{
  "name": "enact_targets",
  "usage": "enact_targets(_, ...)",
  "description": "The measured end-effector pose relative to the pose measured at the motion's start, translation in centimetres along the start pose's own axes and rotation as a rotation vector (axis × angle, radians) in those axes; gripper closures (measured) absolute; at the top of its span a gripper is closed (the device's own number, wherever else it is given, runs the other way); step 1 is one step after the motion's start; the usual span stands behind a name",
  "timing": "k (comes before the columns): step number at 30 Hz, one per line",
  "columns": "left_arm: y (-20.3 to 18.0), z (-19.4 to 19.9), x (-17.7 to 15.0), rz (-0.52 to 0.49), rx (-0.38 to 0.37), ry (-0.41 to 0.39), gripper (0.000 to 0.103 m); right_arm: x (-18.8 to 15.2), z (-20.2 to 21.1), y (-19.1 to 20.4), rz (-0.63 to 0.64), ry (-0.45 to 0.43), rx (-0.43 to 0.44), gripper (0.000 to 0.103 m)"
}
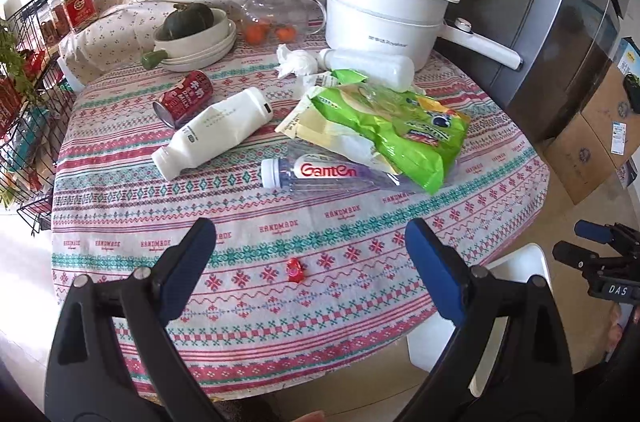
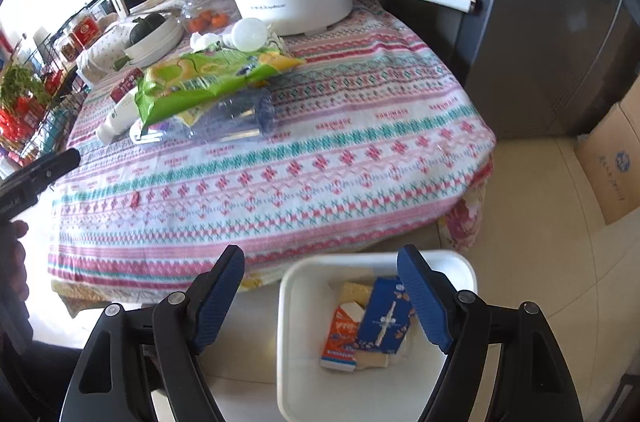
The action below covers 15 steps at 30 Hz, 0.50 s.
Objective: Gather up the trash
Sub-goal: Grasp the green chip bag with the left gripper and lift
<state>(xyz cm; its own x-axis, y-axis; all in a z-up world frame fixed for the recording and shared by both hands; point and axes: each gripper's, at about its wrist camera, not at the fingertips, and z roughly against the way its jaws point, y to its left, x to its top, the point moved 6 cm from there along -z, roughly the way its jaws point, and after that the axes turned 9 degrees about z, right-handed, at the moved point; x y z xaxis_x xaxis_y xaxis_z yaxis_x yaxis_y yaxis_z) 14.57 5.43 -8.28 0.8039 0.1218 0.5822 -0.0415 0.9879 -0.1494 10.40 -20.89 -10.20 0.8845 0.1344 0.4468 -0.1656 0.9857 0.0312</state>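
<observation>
The left gripper point(image 1: 310, 254) hangs above the near edge of the tabletop point(image 1: 480, 206), jaws spread wide and holding nothing. Directly between its blue pads point(image 1: 192, 262), a small red candy wrapper point(image 1: 295, 269) lies flat on the patterned cloth close to the near edge. Toward the middle of the tabletop, a clear Ganten water bottle point(image 1: 320, 176) lies on its side, its base end tucked under a crumpled green snack bag point(image 1: 392, 126). To the left of the bag, a white plastic bottle point(image 1: 212, 134) lies on its side, touching a red can point(image 1: 184, 98) that is also tipped over. Behind the bag sit a wad of white tissue point(image 1: 294, 60) and a second white bottle point(image 1: 372, 64), both just in front of a white lidded electric pot point(image 1: 384, 10) at the far edge. The right gripper point(image 2: 320, 286) is off the tabletop, beyond its near right corner, above a white trash bin point(image 2: 288, 334) standing on the floor; its jaws are likewise wide open and empty. Inside the bin lie a blue carton point(image 2: 384, 318) and an orange-and-white carton point(image 2: 340, 338), with pale packaging beneath them. A white bowl point(image 1: 200, 34) holding a dark green squash point(image 1: 188, 18) stands at the far left of the tabletop.
</observation>
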Motion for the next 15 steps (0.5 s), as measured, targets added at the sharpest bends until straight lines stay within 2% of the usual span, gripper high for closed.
enact_targets(6,1.7,-2.8,0.8,0.023,0.022,0.045,0.008,3.3,-2.0,0.2,-0.005,-0.007,-0.021,0.021)
enact_targets(8,2.3,-3.6,1.0,0.06,0.003,0.069,0.008,3.9,-2.7,0.4,-0.017,0.004,-0.016,0.021)
enact_targets(12,2.5,-4.0,1.9,0.204,-0.122,0.103,0.01,4.7,-3.8,1.2,-0.041,0.026,0.018,0.021)
enact_targets(15,1.2,-4.2,2.8,0.282,-0.234,0.108,0.012,5.2,-4.3,1.2,-0.07,0.03,0.04,0.021)
